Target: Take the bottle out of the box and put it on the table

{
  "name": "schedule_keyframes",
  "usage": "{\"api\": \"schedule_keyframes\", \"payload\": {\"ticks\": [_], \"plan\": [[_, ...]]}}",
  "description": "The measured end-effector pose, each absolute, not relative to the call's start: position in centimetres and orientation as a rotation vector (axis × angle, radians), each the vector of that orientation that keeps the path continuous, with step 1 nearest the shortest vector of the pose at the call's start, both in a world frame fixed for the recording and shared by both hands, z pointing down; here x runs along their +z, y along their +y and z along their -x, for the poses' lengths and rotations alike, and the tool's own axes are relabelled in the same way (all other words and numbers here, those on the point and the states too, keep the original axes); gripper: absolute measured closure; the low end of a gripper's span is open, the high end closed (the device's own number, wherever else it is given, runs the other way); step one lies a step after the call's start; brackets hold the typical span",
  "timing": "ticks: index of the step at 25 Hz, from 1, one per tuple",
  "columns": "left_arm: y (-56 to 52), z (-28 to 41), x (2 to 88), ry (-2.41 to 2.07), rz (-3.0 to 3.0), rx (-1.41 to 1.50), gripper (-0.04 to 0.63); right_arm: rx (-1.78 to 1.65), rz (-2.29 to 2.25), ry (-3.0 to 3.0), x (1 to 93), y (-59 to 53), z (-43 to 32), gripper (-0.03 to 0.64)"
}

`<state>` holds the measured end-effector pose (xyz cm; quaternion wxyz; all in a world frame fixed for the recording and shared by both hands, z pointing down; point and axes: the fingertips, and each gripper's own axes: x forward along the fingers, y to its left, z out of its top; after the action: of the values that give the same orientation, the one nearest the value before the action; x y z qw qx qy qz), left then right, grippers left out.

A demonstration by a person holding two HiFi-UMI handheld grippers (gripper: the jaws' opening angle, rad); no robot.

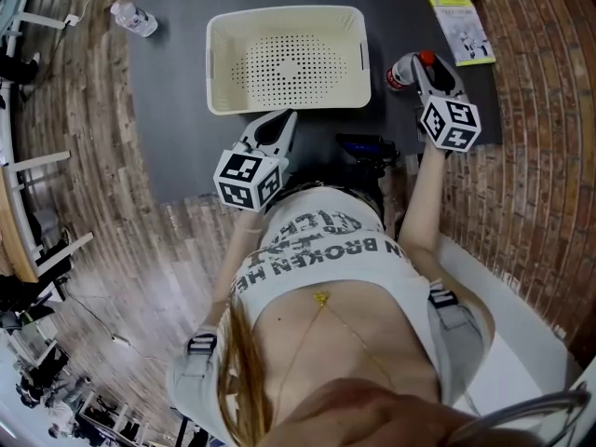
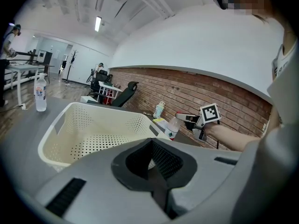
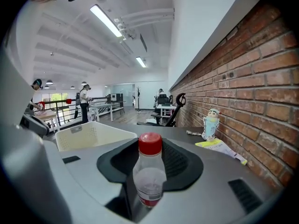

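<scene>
A clear bottle (image 3: 149, 176) with a red cap and red label stands upright between the jaws of my right gripper (image 1: 413, 67), which is shut on it. In the head view the bottle (image 1: 400, 73) hangs over the dark table (image 1: 177, 110) just right of the cream perforated box (image 1: 284, 56), which has nothing in it. Whether the bottle's base touches the table is hidden. My left gripper (image 1: 287, 119) sits at the box's near rim, jaws shut and holding nothing. From the left gripper view the bottle (image 2: 172, 128) shows beyond the box's right corner.
A second water bottle (image 1: 133, 17) stands at the table's far left. A yellow-edged booklet (image 1: 461, 28) and a small figurine (image 3: 211, 123) lie at the back right by the brick wall. A dark object (image 1: 368, 147) sits at the table's near edge.
</scene>
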<state>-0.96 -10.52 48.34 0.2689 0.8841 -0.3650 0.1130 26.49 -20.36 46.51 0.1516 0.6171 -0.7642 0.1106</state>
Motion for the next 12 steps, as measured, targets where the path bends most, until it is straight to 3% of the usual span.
{"api": "schedule_keyframes", "payload": {"ticks": [12], "plan": [[-10.4,1.0,48.7,-0.984,-2.379,0.304,0.592,0.298,-1.796,-2.200,48.4,-19.1,-26.6,0.466]]}}
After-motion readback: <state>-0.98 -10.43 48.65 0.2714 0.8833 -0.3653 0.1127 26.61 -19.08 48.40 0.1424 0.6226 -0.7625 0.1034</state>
